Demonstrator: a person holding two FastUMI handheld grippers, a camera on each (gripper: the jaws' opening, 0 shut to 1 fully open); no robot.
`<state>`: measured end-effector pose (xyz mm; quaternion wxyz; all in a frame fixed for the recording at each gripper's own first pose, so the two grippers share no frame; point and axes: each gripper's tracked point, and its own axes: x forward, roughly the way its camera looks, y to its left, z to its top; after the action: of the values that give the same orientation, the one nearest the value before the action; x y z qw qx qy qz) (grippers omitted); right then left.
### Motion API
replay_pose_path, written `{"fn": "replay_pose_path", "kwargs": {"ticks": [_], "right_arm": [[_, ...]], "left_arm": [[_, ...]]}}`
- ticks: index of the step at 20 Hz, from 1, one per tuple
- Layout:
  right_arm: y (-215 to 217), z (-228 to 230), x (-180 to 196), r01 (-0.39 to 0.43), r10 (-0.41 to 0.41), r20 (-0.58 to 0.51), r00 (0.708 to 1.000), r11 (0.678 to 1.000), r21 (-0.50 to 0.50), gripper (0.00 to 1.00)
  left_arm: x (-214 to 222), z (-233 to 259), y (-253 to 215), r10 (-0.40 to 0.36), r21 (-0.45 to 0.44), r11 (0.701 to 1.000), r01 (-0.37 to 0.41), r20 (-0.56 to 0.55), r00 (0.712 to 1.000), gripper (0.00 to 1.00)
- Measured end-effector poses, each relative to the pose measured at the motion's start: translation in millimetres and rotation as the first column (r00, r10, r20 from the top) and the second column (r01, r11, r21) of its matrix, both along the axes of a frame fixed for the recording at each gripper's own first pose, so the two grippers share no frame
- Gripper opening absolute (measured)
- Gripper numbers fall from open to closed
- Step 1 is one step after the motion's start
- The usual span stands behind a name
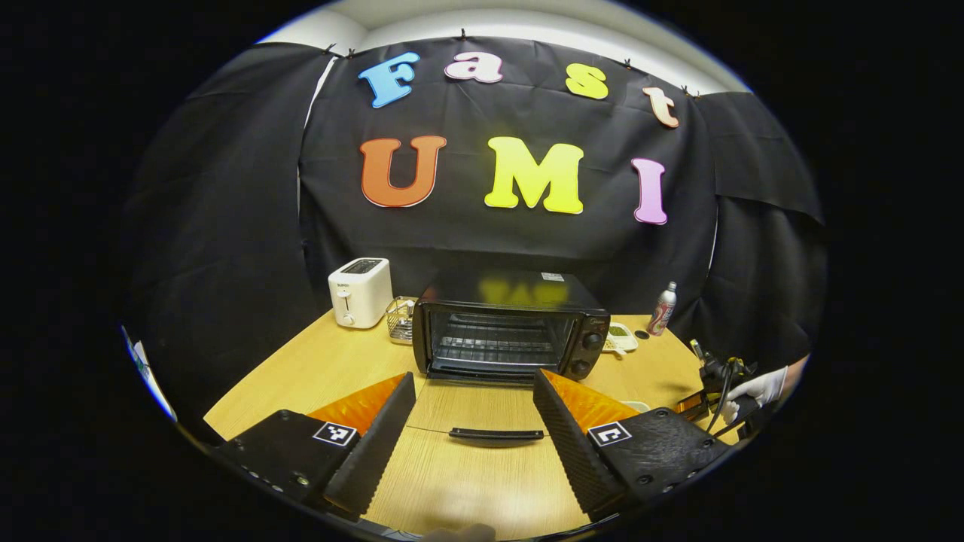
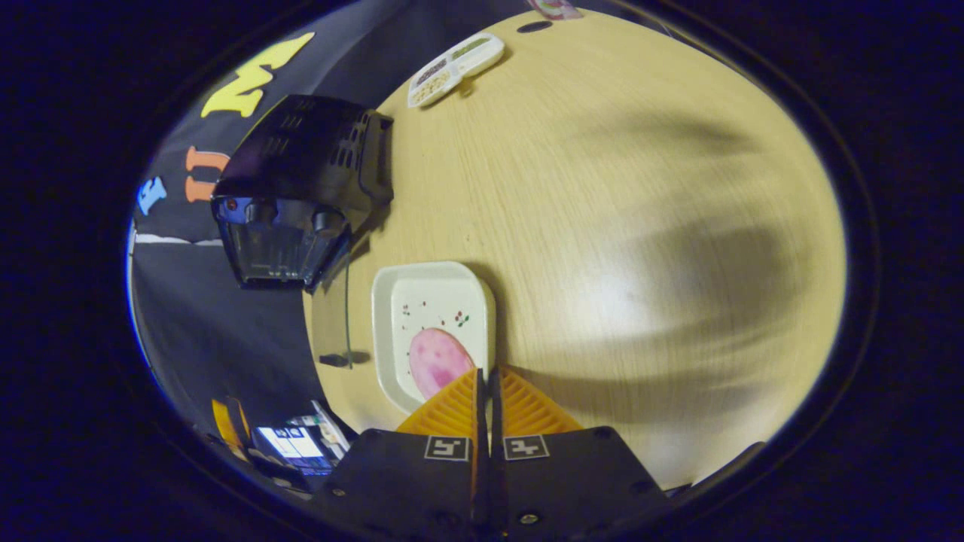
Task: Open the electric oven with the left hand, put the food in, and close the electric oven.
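Observation:
The black electric oven [image 1: 508,325] stands mid-table with its glass door folded down flat, and the rack inside is bare. The door's handle [image 1: 495,433] lies between the spread fingers of my left gripper [image 1: 474,380], which is open and does not touch it. In the right gripper view, my right gripper [image 2: 484,374] is shut on the near rim of a white square plate [image 2: 429,301] carrying a pink slice of food [image 2: 438,361]. The oven [image 2: 301,188] sits off to that plate's left, with its door handle [image 2: 335,360] sticking out.
A white toaster [image 1: 360,291] and a wire basket [image 1: 399,320] stand left of the oven. A small compartment tray [image 1: 621,337] and a can [image 1: 663,309] sit to its right. A gloved hand [image 1: 762,385] holds the other gripper at the right table edge.

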<state>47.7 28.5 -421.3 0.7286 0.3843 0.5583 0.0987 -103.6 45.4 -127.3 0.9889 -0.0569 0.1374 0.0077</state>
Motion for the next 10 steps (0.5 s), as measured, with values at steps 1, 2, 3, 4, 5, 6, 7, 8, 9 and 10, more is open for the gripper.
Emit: {"fn": "replay_pose_path", "kwargs": {"ticks": [1, 2, 3, 4, 5, 6, 7, 8, 9, 10], "right_arm": [[-1.3, 2.4, -0.8, 0.024, -0.025, 0.023, 0.999, 1.0, 0.016, 0.04], [-3.0, 6.6, -1.7, 0.046, -0.047, 0.037, 0.998, 0.999, 0.027, 0.04], [-3.2, 10.2, -2.5, 0.065, -0.067, 0.054, 0.996, 0.997, 0.033, 0.0], [-4.1, 14.7, -3.3, 0.086, -0.088, 0.064, 0.994, 0.996, 0.029, 0.03], [-2.7, 22.5, -6.5, 0.102, -0.104, 0.079, 0.991, 0.994, 0.03, 0.04], [-1.2, 29.9, -9.0, 0.121, -0.123, 0.089, 0.988, 0.992, 0.033, 0.04], [2.1, 37.4, -13.1, 0.139, -0.141, 0.101, 0.985, 0.99, 0.032, 0.04], [7.3, 45.1, -15.5, 0.157, -0.16, 0.111, 0.981, 0.987, 0.035, 0.04], [14.6, 54.0, -19.4, 0.18, -0.184, 0.121, 0.976, 0.983, 0.043, 0.04], [23.1, 62.6, -22.1, 0.205, -0.211, 0.129, 0.969, 0.977, 0.054, 0.04]], "left_arm": [[-1.0, 0.9, -1.1, 0.0, 0.001, 1.0, 0.0, -0.002, 1.0, 0.96], [-1.5, 1.4, -2.7, -0.003, 0.002, 1.0, 0.003, -0.005, 1.0, 0.96], [-2.5, 1.9, -3.1, -0.002, 0.003, 1.0, 0.002, -0.005, 1.0, 0.96], [-2.2, 2.4, -2.9, -0.002, 0.005, 1.0, 0.002, -0.005, 1.0, 0.96], [-2.0, 3.1, -2.5, -0.001, 0.008, 1.0, 0.001, -0.006, 1.0, 0.96], [-2.4, 4.7, -1.5, 0.002, 0.013, 1.0, -0.002, 0.0, 1.0, 0.96], [-2.5, 5.6, -1.3, 0.0, 0.015, 1.0, 0.0, 0.0, 1.0, 0.96], [-4.8, 7.4, -1.2, -0.003, 0.016, 1.0, 0.003, 0.001, 1.0, 0.95], [-6.6, 9.0, -0.5, -0.007, 0.017, 1.0, 0.007, 0.002, 1.0, 0.96], [-9.7, 12.6, 1.6, -0.009, 0.021, 1.0, 0.009, 0.002, 1.0, 0.95]]}}
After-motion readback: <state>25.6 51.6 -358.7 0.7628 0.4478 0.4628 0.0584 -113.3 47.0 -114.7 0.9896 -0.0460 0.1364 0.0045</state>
